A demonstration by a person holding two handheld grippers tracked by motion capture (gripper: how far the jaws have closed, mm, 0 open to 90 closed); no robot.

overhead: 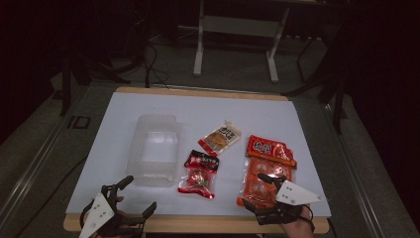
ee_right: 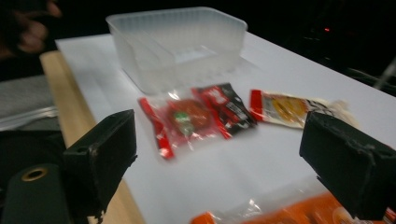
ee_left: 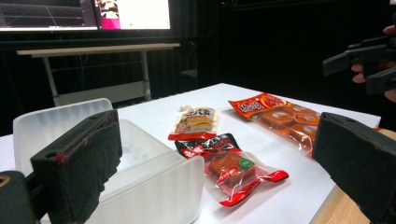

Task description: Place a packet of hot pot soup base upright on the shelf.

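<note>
High view: right claw point(overhead: 265, 194) hangs agape over the long orange crinkly snack packet point(overhead: 266, 168) at the white surface point(overhead: 124, 106) front; a shallow bite on the slick film could slip.
Left claw view: left claw point(ee_left: 210, 163) spread, empty, beside the frosted ribbed plastic tub point(ee_left: 154, 186).
Right claw view: small red glossy pouch point(ee_right: 187, 122) lies near, risking a snag.

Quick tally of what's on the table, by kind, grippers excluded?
Snack packets: 3, namely the orange packet, the red-and-black packet and the tan packet
Clear plastic container: 1
Total: 4
</note>
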